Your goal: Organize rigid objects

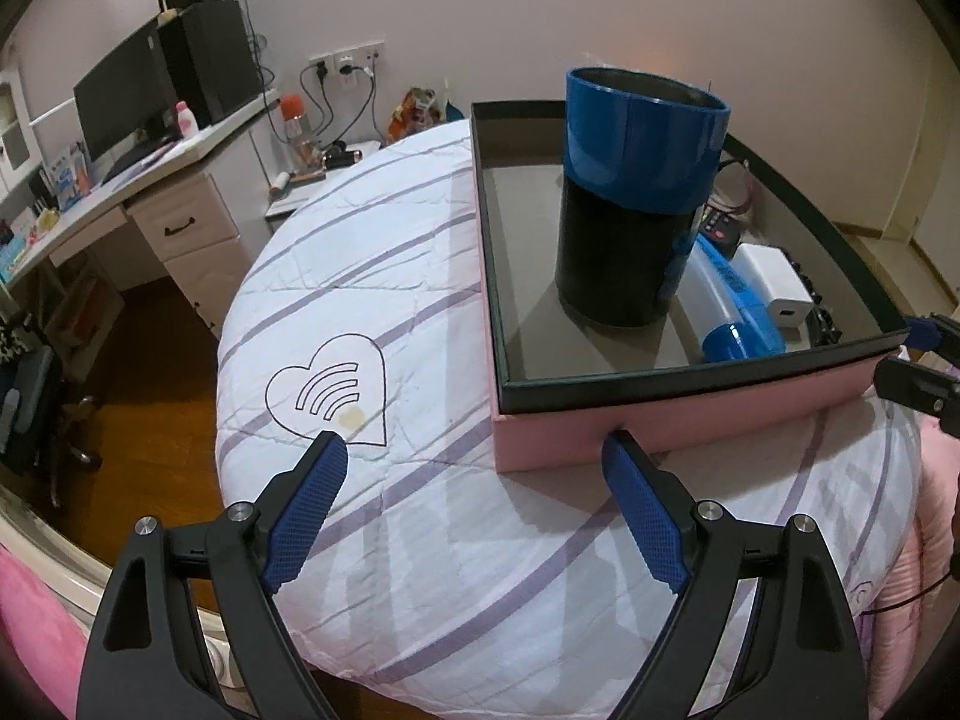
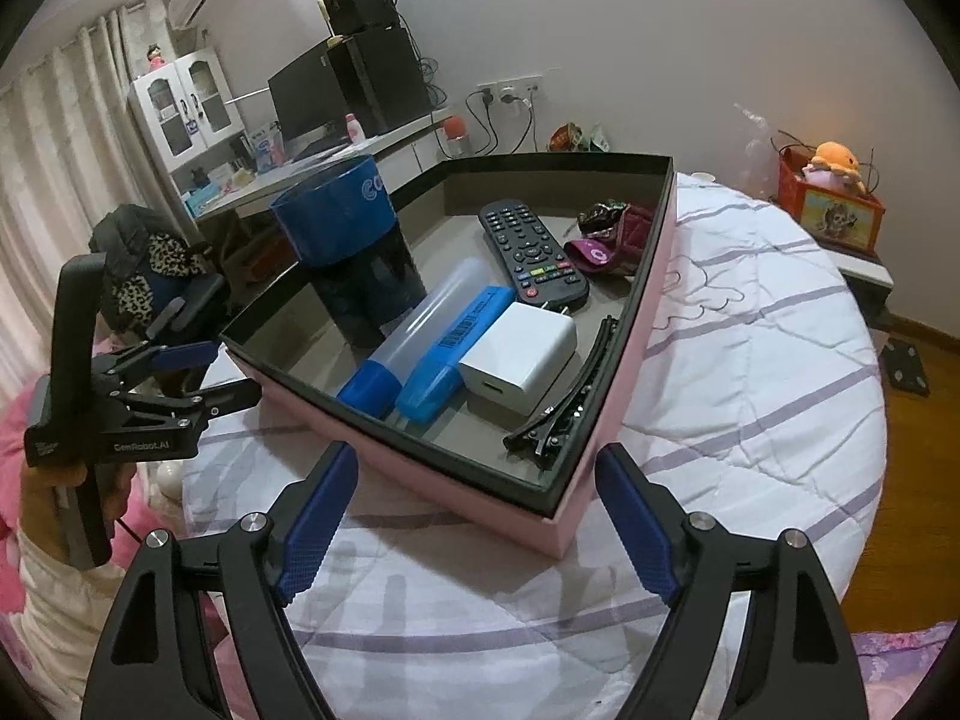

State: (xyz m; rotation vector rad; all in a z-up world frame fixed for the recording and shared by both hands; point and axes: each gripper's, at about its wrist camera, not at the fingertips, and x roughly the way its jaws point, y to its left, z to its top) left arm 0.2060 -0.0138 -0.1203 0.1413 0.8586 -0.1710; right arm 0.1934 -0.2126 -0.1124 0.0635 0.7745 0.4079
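On bed (image 2: 750, 324), pink box (image 2: 600, 420) already holds cup (image 2: 354, 240), tube (image 2: 414, 330), blue case (image 2: 462, 348), charger (image 2: 522, 354), remote (image 2: 531, 252), hair clip (image 2: 570, 408), pouch (image 2: 612, 234). Your left tongs (image 1: 474, 456) wide, empty, near box's near wall. Your right tongs (image 2: 474, 468) wide, empty, at near corner. Nothing loose visible on quilt; packing looks nearly done.

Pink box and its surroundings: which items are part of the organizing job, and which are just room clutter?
Job: pink box, blue cup, remote, white charger, blue tube case, hair clips, pouch.

Clutter: monitor, plush toy, pink bottle.
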